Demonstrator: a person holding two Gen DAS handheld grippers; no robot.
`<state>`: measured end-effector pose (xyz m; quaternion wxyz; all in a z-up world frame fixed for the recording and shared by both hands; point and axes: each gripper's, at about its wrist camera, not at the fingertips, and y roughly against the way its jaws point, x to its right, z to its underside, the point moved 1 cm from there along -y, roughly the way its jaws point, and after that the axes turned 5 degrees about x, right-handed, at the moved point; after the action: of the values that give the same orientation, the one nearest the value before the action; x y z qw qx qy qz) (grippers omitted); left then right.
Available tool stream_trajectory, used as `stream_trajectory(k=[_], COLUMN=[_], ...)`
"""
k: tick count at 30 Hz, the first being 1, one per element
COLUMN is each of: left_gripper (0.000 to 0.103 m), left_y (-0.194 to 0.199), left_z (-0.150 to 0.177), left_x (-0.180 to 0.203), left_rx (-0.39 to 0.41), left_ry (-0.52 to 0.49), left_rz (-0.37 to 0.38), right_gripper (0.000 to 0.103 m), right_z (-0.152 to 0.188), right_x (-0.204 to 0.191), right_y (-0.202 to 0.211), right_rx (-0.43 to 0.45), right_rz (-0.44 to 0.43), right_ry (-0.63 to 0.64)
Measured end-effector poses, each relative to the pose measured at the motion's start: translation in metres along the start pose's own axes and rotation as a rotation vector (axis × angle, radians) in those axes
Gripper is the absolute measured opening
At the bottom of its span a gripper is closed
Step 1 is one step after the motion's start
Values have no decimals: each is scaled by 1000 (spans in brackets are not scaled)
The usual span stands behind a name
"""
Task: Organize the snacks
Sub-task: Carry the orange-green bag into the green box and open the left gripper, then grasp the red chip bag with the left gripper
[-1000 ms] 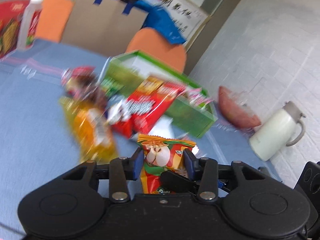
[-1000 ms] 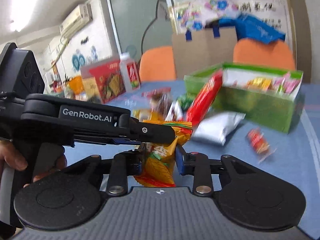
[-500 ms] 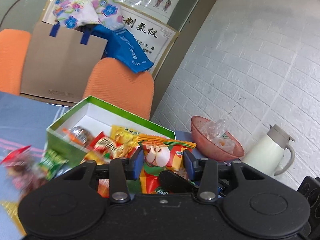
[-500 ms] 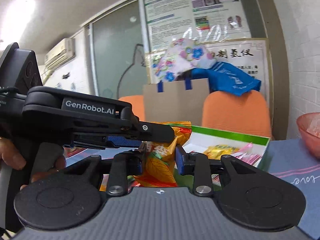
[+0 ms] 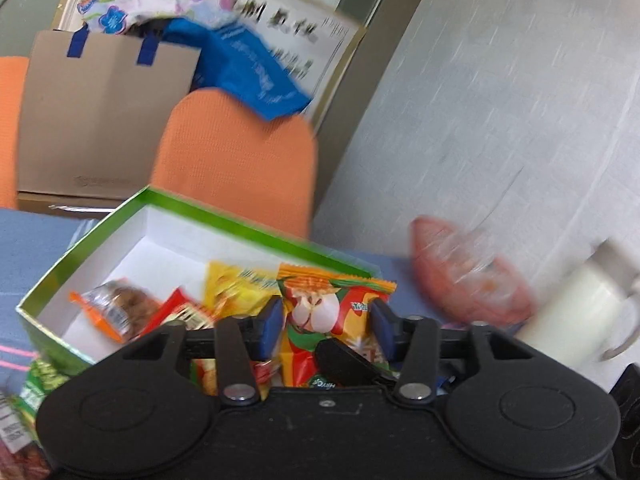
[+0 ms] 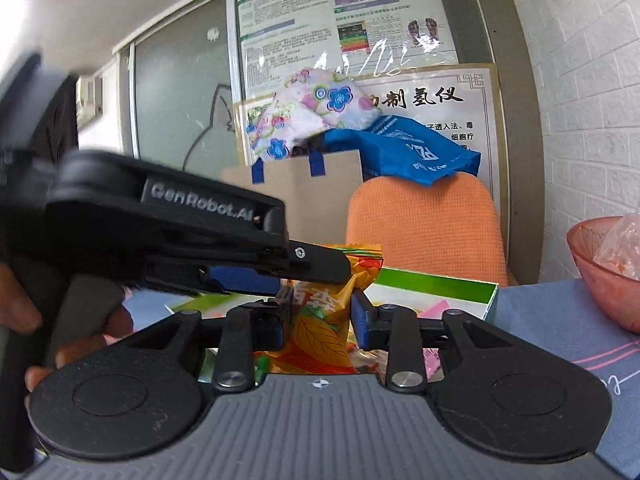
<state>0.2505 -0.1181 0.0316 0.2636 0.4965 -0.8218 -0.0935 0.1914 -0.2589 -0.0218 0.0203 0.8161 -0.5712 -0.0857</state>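
Observation:
Both grippers hold the same orange, red and green snack packet over the open green box. In the left wrist view my left gripper [image 5: 325,320] is shut on the packet [image 5: 320,312]; its top edge sticks up above the box [image 5: 80,248], which holds several snack packets. In the right wrist view my right gripper [image 6: 318,318] is shut on the packet [image 6: 320,320]. The left gripper [image 6: 320,264] reaches in from the left and clamps the packet's upper part. The box [image 6: 440,284] lies just behind.
A pink bowl [image 5: 468,276] and a white jug [image 5: 576,308] stand right of the box on the blue cloth [image 5: 36,240]. Green and red snack packets [image 5: 36,384] lie by the box's near left corner. An orange chair [image 6: 424,224] and a cardboard bag [image 5: 100,120] stand behind.
Both grippers have carried the packet from above the snack pile on the table to over the green box, coming closer to it and lower. Both stayed shut on it.

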Motion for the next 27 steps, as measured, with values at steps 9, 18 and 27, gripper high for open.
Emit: stream_trajectory(k=[9,18,27], left_gripper=[103,103,103], left_y=[70,148,126], left_z=[-1,45,60], left_x=[-15,-38,-74], left_rx=[109,111,25], left_ry=[107,184,233], left_rz=[-4,-49,-59], right_gripper=[103,103,103], right_z=[0,5,38], right_x=[-15,-50,-85], right_y=[36,97,92], right_rx=[10,-6,-168], right_rz=[49,-45,-115], right_ry=[110,21,-14])
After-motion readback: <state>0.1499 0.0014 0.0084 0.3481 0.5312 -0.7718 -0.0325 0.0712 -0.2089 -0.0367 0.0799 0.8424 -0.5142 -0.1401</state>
